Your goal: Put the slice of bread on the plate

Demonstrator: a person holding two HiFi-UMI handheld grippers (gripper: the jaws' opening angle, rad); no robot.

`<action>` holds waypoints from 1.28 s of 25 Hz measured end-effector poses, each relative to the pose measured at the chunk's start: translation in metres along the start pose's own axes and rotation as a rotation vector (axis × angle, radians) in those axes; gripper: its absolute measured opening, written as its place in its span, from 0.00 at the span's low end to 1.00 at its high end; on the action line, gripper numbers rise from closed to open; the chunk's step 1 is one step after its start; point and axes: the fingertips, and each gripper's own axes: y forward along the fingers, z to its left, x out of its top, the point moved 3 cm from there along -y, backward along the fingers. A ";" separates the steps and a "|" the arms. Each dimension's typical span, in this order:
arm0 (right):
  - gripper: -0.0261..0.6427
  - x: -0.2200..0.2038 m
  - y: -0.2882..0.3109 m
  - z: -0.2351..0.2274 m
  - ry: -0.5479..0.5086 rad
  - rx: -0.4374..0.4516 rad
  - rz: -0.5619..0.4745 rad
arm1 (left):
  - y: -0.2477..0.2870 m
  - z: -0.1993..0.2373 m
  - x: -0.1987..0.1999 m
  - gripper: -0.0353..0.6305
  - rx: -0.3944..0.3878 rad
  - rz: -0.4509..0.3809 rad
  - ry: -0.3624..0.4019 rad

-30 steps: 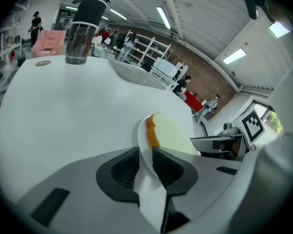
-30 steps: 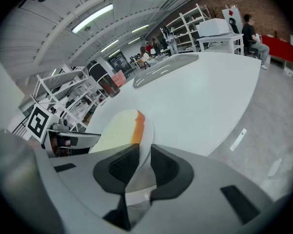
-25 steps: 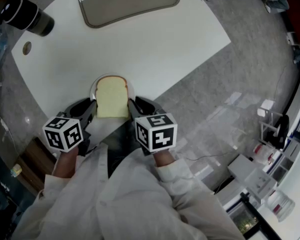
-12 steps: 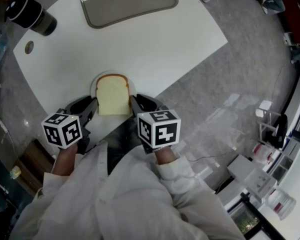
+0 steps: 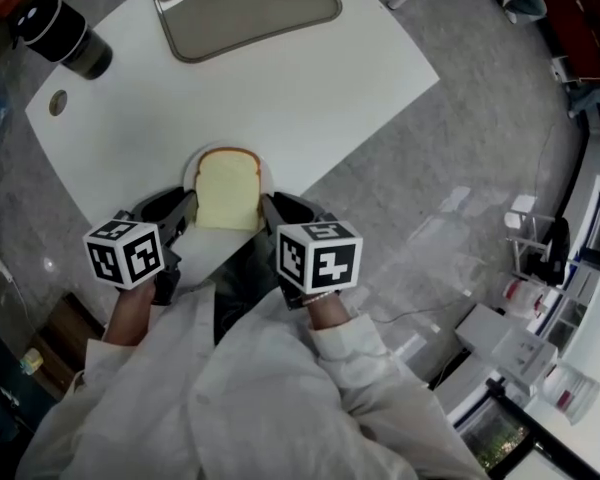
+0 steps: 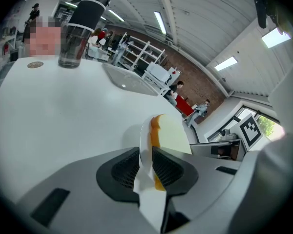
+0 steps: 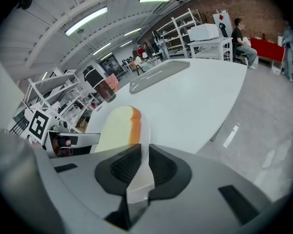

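A pale slice of bread [image 5: 227, 193] with a brown crust lies flat on a small white plate [image 5: 192, 170] at the near edge of the white table [image 5: 310, 98]. My left gripper [image 5: 187, 210] is shut on the plate's left rim. My right gripper [image 5: 268, 208] is shut on its right rim. In the left gripper view the thin white plate rim [image 6: 145, 167] stands clamped between the dark pads, with the bread [image 6: 172, 133] beyond it. The right gripper view shows the same from the other side: plate rim [image 7: 140, 177] between the pads, bread [image 7: 115, 126] behind. Whether the plate rests on the table I cannot tell.
A grey rectangular tray [image 5: 245, 8] lies at the table's far side. A dark-lidded tumbler [image 5: 65, 38] stands at the far left, a small round disc [image 5: 58, 101] near it. Grey floor runs along the table's right edge, and shelving stands further right.
Both grippers keep their hold on the plate and it stays where it was. Only the head view has shifted slightly.
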 end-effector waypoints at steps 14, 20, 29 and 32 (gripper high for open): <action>0.12 0.051 0.008 -0.028 -0.025 0.039 -0.027 | 0.026 -0.012 0.040 0.19 0.014 -0.060 -0.001; 0.11 0.095 0.024 -0.048 -0.036 0.088 0.003 | 0.051 -0.011 0.072 0.19 0.047 -0.097 -0.050; 0.11 0.158 0.047 -0.078 -0.069 0.120 0.043 | 0.089 -0.009 0.124 0.19 0.094 -0.143 -0.095; 0.11 0.178 0.054 -0.082 -0.090 0.132 0.052 | 0.097 -0.007 0.138 0.19 0.105 -0.152 -0.104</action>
